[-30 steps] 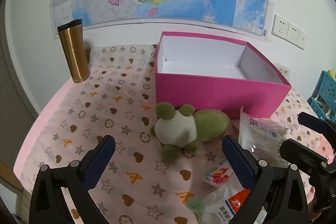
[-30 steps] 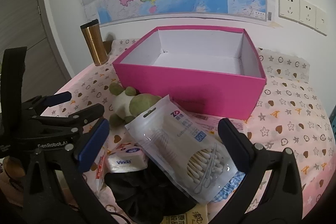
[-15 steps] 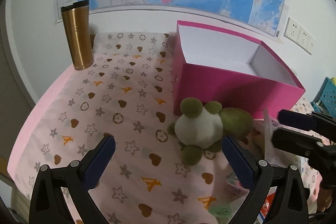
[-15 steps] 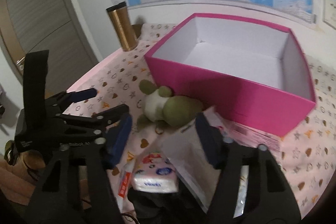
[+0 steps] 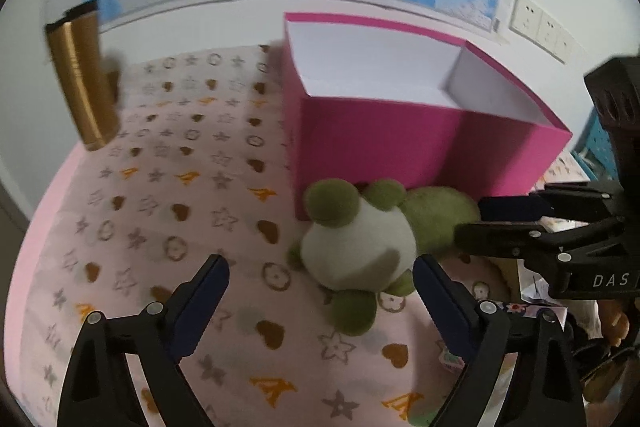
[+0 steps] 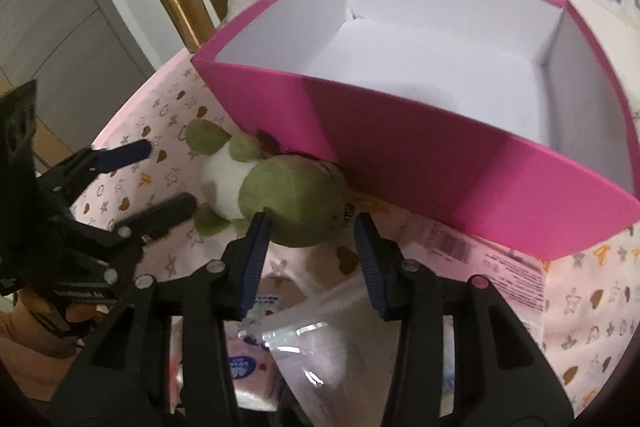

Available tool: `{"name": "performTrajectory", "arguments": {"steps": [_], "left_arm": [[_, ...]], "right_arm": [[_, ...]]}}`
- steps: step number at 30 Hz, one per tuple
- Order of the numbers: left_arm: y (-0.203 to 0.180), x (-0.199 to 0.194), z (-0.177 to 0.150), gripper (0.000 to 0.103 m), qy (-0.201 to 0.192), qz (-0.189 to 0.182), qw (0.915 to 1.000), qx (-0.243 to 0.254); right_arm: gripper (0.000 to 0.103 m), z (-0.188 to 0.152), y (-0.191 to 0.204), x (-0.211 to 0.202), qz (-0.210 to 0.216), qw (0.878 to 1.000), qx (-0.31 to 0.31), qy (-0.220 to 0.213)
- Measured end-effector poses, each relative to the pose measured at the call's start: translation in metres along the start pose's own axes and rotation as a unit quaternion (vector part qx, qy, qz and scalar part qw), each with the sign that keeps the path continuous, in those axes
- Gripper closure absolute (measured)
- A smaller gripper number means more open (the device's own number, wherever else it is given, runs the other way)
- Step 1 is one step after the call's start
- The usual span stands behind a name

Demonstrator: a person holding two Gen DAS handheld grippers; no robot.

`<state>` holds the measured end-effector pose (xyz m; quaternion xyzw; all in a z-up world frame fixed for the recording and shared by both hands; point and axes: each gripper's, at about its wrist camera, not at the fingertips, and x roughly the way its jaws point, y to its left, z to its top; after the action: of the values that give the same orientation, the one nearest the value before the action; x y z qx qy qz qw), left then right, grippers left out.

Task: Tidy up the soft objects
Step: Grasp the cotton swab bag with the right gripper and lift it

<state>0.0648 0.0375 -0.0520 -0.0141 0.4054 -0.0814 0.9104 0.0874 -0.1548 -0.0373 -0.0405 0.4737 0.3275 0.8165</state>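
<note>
The right gripper's fingers, just closing, flanked one fuzzy green-and-white plush frog lying against one pink cardboard box; the left gripper gaped wide, narrowing slightly.

The plush toy was olive green with a white face; the box was magenta outside, white inside; the tablecloth was pale pink with brown hearts, grey stars and orange letters; the tumbler was gold
</note>
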Motion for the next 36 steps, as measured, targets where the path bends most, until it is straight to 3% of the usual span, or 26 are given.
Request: {"name": "performTrajectory", "arguments": {"steps": [6,11,15,20,28,32,34,36], "left_arm": [[0.000,0.001,0.001,0.013,0.006,-0.017,0.9998,0.000],[-0.012,-0.022,0.004,0.013,-0.014,-0.068,0.9974,0.020],[-0.036,-0.029,0.011,0.014,-0.019,-0.118,0.9912,0.057],[-0.069,-0.027,0.018,0.014,-0.002,-0.177,0.9785,0.106],[-0.100,-0.007,0.022,0.015,0.043,-0.212,0.9643,0.153],[-0.106,0.008,0.020,0.029,0.083,-0.223,0.9586,0.157],[-0.109,0.014,0.017,0.037,0.100,-0.226,0.9562,0.157],[-0.111,0.019,0.015,0.057,0.118,-0.231,0.9535,0.153]], "right_arm": [[0.054,0.007,-0.007,0.001,0.014,1.000,0.016,-0.001],[0.054,-0.016,-0.027,-0.047,0.004,0.998,0.039,-0.045],[0.053,-0.042,-0.061,-0.081,-0.015,0.994,0.095,-0.059],[0.053,-0.086,-0.096,-0.101,-0.038,0.984,0.170,-0.039],[0.053,-0.143,-0.111,-0.100,0.039,0.967,0.253,-0.011],[0.053,-0.149,-0.100,-0.099,0.065,0.966,0.248,-0.016],[0.066,-0.152,-0.094,-0.096,0.074,0.968,0.241,-0.013],[0.074,-0.153,-0.090,-0.093,0.078,0.968,0.238,-0.012]]}}
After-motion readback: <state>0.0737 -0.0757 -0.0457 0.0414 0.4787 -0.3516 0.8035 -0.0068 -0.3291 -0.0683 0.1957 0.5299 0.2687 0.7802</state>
